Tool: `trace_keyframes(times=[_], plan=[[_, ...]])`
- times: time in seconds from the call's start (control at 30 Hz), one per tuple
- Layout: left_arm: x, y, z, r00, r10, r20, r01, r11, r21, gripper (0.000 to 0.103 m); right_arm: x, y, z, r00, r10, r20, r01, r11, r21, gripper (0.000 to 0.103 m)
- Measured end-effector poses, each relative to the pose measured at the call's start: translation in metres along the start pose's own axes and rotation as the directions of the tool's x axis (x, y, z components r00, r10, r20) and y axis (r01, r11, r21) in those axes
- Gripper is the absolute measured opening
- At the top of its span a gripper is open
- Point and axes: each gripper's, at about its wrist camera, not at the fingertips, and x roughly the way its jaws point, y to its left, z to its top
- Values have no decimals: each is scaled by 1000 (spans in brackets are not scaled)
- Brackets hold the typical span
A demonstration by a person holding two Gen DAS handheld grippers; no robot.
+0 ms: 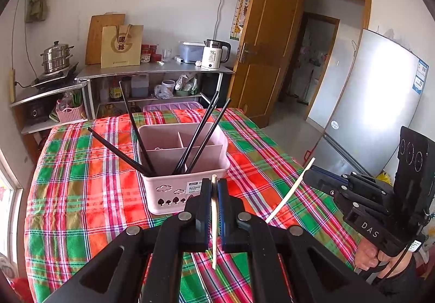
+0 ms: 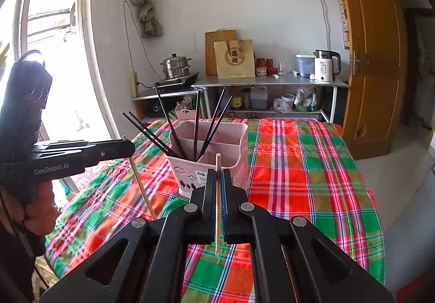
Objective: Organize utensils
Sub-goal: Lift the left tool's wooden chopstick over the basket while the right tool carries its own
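Note:
A pink divided utensil basket (image 1: 187, 189) (image 2: 239, 140) stands on the plaid tablecloth (image 1: 81, 194) (image 2: 299, 167) with several black chopsticks (image 1: 201, 134) (image 2: 212, 123) leaning in it. My left gripper (image 1: 214, 186) is shut on a pale wooden chopstick (image 1: 214, 221), held upright just in front of the basket. My right gripper (image 2: 218, 175) is shut on a second pale chopstick (image 2: 217, 208), also near the basket's front. The left wrist view shows the right gripper (image 1: 310, 178) at the right with its chopstick (image 1: 288, 194). In the right wrist view the left gripper (image 2: 130, 146) is at the left with its chopstick (image 2: 141, 186).
A metal shelf unit (image 1: 152, 69) (image 2: 269, 83) along the back wall holds a kettle (image 1: 214, 54) (image 2: 326, 65), steamer pot (image 1: 57, 57) (image 2: 176, 66) and jars. A wooden door (image 1: 266, 44) (image 2: 372, 58) stands open at right. A fridge (image 1: 375, 102) is beside the table.

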Motion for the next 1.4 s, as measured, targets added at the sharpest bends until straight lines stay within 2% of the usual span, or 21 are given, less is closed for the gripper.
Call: trace_keyframes(times=[0.37,0.67,0.97,1.4], plan=[[-18,12,24,999,40,33,-41,999,14,4,3,15,16,999,45,25,-44,998,-34,3],[-29,27,62,995,71,67,-71,997,2,4,14,30,37,995,80,55,-77,996,-52,3],[-28,35,101,992,85,98,-84,996,-11,4,24,35,67,990,98,99,-93,995,-47,3],[-8,54,127,987,97,131,-94,995,-23,4,46,33,100,983,97,157,-93,995,-32,2]])
